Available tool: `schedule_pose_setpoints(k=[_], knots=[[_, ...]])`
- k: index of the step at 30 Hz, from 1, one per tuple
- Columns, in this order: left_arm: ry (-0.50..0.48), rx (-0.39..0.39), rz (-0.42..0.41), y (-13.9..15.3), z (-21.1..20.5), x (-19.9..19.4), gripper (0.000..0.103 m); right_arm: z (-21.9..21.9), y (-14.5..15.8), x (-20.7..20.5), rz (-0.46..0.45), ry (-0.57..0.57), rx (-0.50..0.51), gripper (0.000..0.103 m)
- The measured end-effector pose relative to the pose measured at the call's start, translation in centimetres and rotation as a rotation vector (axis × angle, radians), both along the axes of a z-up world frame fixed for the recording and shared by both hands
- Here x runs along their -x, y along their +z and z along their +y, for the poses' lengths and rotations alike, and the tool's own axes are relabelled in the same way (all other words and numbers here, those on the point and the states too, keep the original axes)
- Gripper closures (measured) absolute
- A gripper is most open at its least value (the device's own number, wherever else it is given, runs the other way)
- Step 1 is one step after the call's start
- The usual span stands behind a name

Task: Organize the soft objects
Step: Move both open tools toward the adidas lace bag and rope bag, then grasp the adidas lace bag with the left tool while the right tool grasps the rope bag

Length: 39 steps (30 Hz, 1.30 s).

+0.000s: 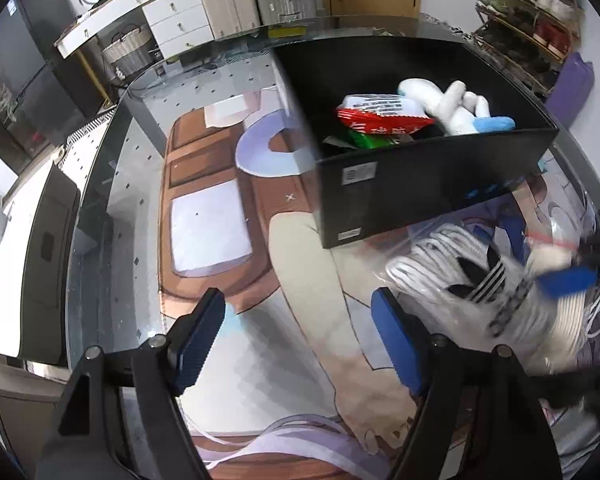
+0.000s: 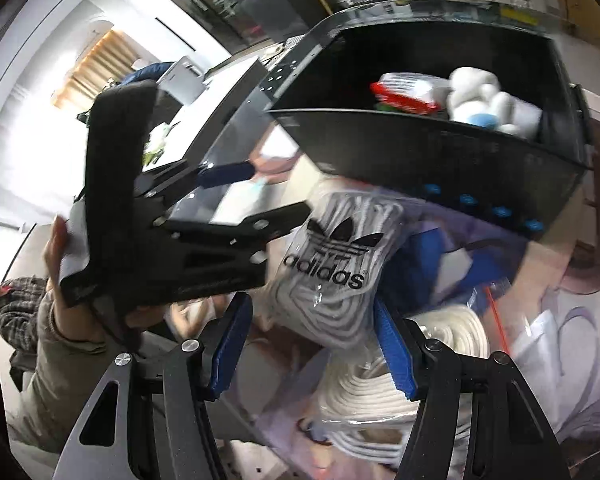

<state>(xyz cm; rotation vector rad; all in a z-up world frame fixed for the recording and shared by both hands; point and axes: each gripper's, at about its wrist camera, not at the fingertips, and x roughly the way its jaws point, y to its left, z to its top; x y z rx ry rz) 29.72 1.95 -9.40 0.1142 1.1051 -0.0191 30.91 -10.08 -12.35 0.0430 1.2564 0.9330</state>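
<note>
A clear pack of white socks with a black Adidas logo [image 2: 332, 272] sits between my right gripper's [image 2: 312, 302] blue pads, which are shut on its lower end. It hangs in front of the black box [image 2: 420, 152]. In the left wrist view the same sock pack [image 1: 472, 280] shows at the right, blurred, with a blue right fingertip [image 1: 568, 280] on it. My left gripper [image 1: 298, 296] is open over the printed table mat with nothing between its fingers. The box [image 1: 420, 184] holds a white and blue plush toy [image 1: 460, 108] and a red snack packet [image 1: 380, 116].
A second bag of rolled white socks [image 2: 440, 356] lies below the held pack, with a red-zip clear bag [image 2: 496, 304] beside it. The glass table's edge [image 1: 100, 184] curves along the left. A person's hand [image 2: 60, 260] holds the left gripper [image 2: 268, 196].
</note>
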Motion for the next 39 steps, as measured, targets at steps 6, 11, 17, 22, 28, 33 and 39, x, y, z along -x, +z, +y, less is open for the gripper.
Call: schedule_pose_setpoints(k=[6, 11, 17, 22, 28, 33, 39], knots=[[0.011, 0.044, -0.031, 1.6, 0.4, 0.4, 0.027, -2.7, 2.1, 0.3, -0.062, -0.066, -0.008, 0.04], [0.033, 0.093, -0.091, 3.4, 0.2, 1.6, 0.027, -5.3, 2.8, 1.8, -0.072, -0.139, 0.01, 0.04], [0.004, 0.123, -0.121, 4.5, -2.2, 2.3, 0.027, -7.9, 3.3, 3.1, -0.078, -0.225, 0.01, 0.04], [-0.026, 0.13, -0.051, 3.1, -4.6, 1.5, 0.027, -9.0, 3.1, 3.6, -0.068, -0.223, -0.001, 0.04], [-0.021, 0.065, -0.036, 1.7, -6.2, 1.0, 0.026, -9.1, 2.6, 3.9, -0.028, -0.203, -0.031, 0.04], [-0.031, 0.064, -0.016, 1.2, -6.5, 0.9, 0.026, -8.4, 1.9, 3.8, 0.001, -0.192, -0.022, 0.04], [-0.06, 0.065, 0.036, 0.2, -7.5, 0.6, 0.035, -8.6, 2.0, 3.6, 0.008, -0.207, -0.03, 0.04]])
